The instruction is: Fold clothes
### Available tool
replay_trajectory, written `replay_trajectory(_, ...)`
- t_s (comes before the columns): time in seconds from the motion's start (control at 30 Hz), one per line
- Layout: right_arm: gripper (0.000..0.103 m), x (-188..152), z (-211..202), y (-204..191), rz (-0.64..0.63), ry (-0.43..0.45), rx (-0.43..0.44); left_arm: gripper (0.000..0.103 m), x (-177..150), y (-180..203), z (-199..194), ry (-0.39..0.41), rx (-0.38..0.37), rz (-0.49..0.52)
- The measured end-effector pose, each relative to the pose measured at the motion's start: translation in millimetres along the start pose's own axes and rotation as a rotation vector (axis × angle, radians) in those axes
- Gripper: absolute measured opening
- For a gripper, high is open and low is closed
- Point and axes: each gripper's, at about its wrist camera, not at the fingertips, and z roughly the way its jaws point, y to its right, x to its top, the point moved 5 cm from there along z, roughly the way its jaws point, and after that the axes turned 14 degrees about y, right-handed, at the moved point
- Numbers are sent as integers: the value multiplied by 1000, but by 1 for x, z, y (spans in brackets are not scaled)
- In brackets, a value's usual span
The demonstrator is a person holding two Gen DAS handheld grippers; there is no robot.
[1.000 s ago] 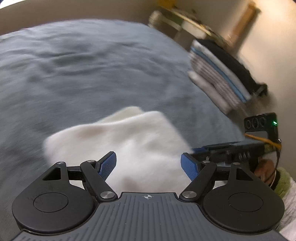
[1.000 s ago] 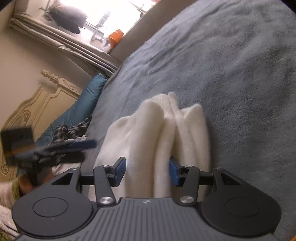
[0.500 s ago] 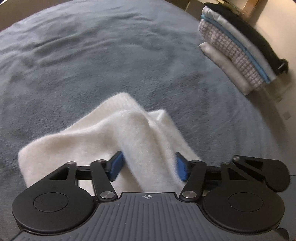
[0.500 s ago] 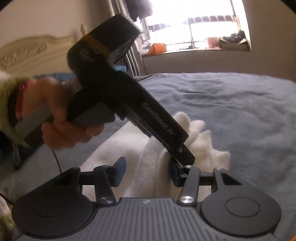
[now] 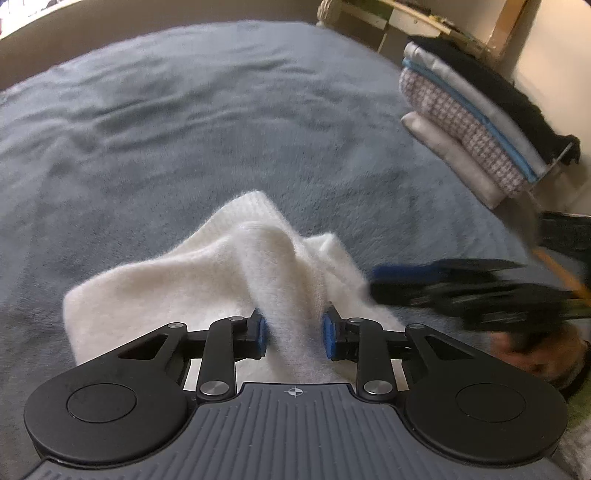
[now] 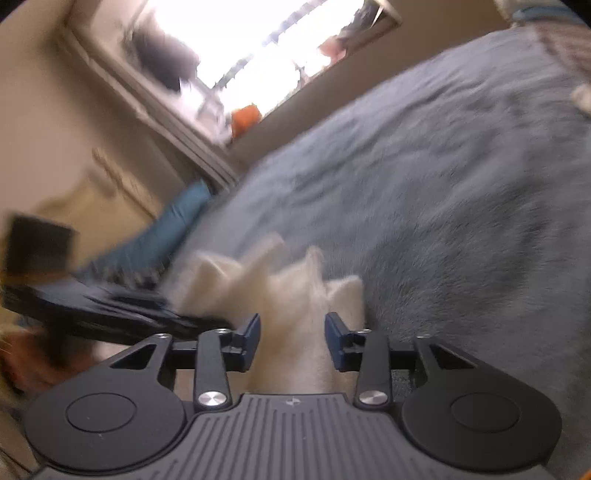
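A fluffy white garment [image 5: 192,280] lies folded and bunched on the grey-blue bed blanket [image 5: 184,122]. My left gripper [image 5: 293,332] is shut on a raised ridge of its fabric at the near edge. To its right, the right gripper [image 5: 443,284] shows as a dark blur beside the garment, held by a hand [image 5: 532,350]. In the right wrist view, which is motion-blurred, my right gripper [image 6: 292,341] is shut on a fold of the white garment [image 6: 295,295]. The left gripper [image 6: 92,306] reaches in from the left.
A stack of folded clothes [image 5: 472,122] sits at the bed's far right edge, with wooden furniture [image 5: 436,18] behind it. A blue pillow [image 6: 173,221] and a cream headboard [image 6: 96,192] lie beyond the garment. A bright window [image 6: 258,48] has an orange object [image 6: 243,118] on its sill.
My left gripper went from wide open above the garment to pinched on a ridge of it. The right gripper narrowed on its fold, and its view swung and blurred.
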Motion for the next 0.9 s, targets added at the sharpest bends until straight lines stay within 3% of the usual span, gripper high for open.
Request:
replay_trajectory(0.07,30,2,9,15,51,-10,-26,27,0,2,-7,17,3,13)
replay_trajectory(0.13,13,1,8,19,86,2,-34,27,0,4,-10,27,4,24)
replay_trajectory(0.2,10,0,2,18,118,28,-35,26,1,6,-11,38,1,28)
replay_trajectory(0.4,9,-8,-30,29,205,123,-71,26,-1,26,-9,40,-45,59)
replay_trajectory(0.53,9,-15,-27,41,254,123,-74,26,-4,30,1,27,-37,61)
replay_trajectory(0.7,9,-4,-18,36,215,131,-48,26,-3,24,-1,36,-19,40)
replay_trajectory(0.9,10,-16,-10,57,303,102,-65,26,-4,22,4,38,-12,37)
